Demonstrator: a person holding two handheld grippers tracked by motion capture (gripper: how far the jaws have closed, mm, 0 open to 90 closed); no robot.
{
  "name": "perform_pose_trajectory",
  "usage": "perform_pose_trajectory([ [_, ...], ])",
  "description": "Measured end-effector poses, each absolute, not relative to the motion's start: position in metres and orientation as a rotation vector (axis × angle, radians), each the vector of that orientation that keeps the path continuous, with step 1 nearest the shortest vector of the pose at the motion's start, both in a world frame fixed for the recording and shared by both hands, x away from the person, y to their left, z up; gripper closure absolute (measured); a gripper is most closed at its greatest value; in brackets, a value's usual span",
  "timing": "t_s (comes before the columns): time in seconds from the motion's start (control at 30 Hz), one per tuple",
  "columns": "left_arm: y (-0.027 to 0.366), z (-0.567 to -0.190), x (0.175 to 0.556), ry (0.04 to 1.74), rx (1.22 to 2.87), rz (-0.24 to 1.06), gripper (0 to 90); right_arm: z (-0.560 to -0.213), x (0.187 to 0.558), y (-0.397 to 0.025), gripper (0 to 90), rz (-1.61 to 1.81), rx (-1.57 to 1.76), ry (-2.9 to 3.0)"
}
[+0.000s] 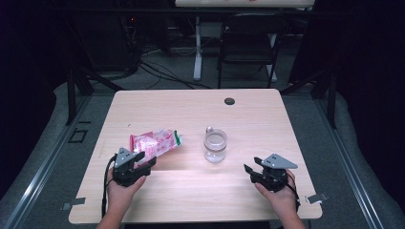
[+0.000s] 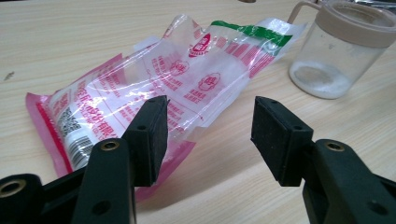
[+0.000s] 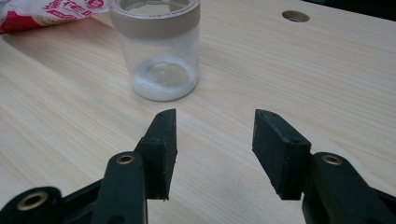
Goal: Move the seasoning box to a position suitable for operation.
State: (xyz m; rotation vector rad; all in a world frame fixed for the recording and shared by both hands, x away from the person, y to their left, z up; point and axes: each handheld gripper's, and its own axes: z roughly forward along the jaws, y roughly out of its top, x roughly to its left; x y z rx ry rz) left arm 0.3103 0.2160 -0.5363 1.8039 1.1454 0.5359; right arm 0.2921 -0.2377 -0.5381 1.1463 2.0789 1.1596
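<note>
Overhead, a light wooden table (image 1: 267,124) carries two items near its centre and a round cable hole (image 1: 229,101) near its far edge. Largest item: a crinkled clear-and-pink plastic bag (image 1: 154,142) with red print and a green strip at its far end, lying flat at left centre. Next: a clear plastic jar (image 1: 215,145) with a beige rim, upright, just right of the bag and apart from it; a thin white layer covers its bottom. Left gripper (image 1: 139,160): held at the bag's near end, jaws apart, empty; in the left gripper view one jaw overlaps the bag's edge. Right gripper (image 1: 252,165): well right of the jar, pointing toward it, jaws apart, empty.
</note>
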Motion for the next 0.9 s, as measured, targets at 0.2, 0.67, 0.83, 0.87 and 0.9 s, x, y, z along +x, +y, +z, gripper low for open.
perform_pose_trajectory([
  [0.2, 0.22, -0.537, 0.307, 1.158, 1.803, 0.528, 46.7, -0.536, 0.296, -0.238, 52.5, 1.156, 1.136, 2.08],
  [0.67, 0.229, -0.537, 0.289, 1.161, 1.808, 0.536, 47.4, -0.534, 0.318, -0.226, 55.1, 1.166, 1.114, 2.099],
  [0.83, 0.235, -0.538, 0.284, 1.183, 1.794, 0.544, 47.2, -0.533, 0.327, -0.213, 55.2, 1.179, 1.081, 2.13],
  [0.87, 0.235, -0.539, 0.283, 1.186, 1.792, 0.551, 47.2, -0.533, 0.329, -0.21, 55.1, 1.179, 1.075, 2.138],
  [0.9, 0.236, -0.539, 0.282, 1.189, 1.799, 0.554, 47.2, -0.533, 0.332, -0.205, 55.0, 1.178, 1.059, 2.15],
])
